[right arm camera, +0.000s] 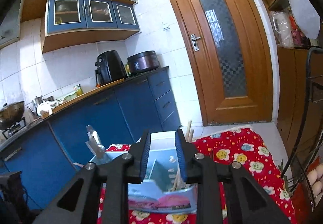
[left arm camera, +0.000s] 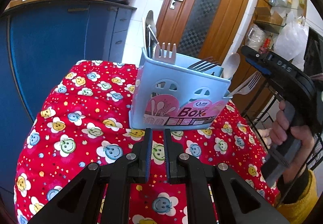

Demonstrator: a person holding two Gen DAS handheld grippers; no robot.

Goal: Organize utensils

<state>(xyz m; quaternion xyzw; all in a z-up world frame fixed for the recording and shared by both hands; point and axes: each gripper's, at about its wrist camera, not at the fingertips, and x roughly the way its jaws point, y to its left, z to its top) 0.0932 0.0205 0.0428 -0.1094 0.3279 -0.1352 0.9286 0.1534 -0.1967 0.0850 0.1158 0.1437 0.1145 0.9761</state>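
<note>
The blue utensil box (left arm camera: 177,100) stands on the red flowered cloth (left arm camera: 80,123) that covers the tabletop, near the cloth's far edge, and already holds a good deal: a pale plastic fork (left arm camera: 165,52) at its near left corner, dark metal forks (left arm camera: 203,65) in the middle, a pale spoon (left arm camera: 232,66) and a silver fork (left arm camera: 248,84) leaning out over its right corner, and taller utensils at the back. In the right wrist view, wooden chopsticks (right arm camera: 188,133) stand in it too.

The right hand-held gripper (right arm camera: 162,153) hangs directly over the box with its jaws parted and nothing between the pads. I judge this to be the tail of a drop-off (an item let go into a compartment), though which one I cannot tell. The left hand-held gripper (left arm camera: 157,153) hovers over the cloth just in front of the box, jaws nearly together with a narrow gap and nothing in it.

The next move probably calls for lifting the right one straight up, clear of the leaning handles, then seeking another utensil; none lies loose in view.

In front and to the left of the box the cloth is bare. To its right the cloth ends close by, with a black wire rack (left arm camera: 268,123) just beyond.
</note>
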